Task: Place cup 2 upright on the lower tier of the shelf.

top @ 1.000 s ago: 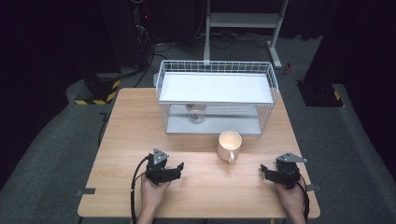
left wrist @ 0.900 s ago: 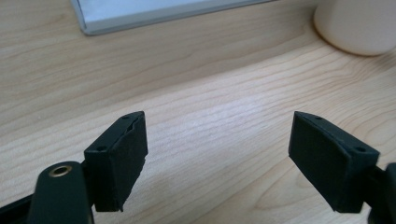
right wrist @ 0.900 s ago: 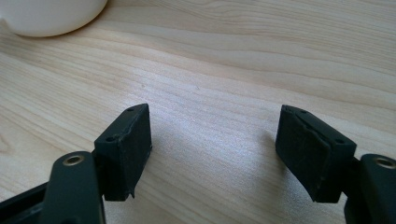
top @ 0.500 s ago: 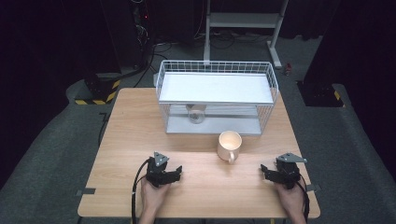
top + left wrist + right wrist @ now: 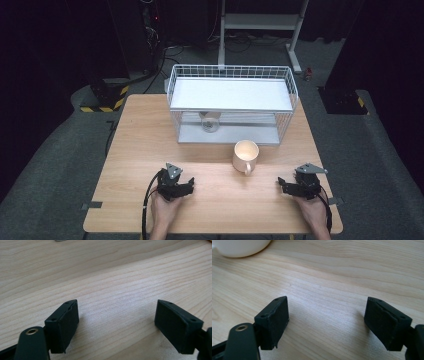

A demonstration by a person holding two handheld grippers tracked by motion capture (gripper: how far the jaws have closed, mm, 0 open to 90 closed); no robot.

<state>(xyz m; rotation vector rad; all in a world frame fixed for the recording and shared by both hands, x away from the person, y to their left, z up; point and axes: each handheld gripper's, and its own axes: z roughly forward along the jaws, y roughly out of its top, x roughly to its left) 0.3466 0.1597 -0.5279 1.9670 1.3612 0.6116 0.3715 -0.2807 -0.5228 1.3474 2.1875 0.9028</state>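
Left gripper (image 5: 186, 186) and right gripper (image 5: 284, 184) spread wide, empty, low near worktop (image 5: 140, 145) front edge (mug (image 5: 245, 155) between, nearer right).

dark lab or studio, equipment rack (image 5: 150, 20), hazard-striped bases (image 5: 102, 102), wooden table (image 5: 145, 130)

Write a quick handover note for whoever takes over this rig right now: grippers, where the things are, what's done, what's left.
Left gripper: open, empty, low over the table.
Right gripper: open, empty, low over the table.
Cream mug: upright on the table, in front of the wire rack, between the two grippers, nearer the right.
A second cup sits on the rack's lower level.
Done: nothing gripped yet.
Left: probably pick up the cream mug.
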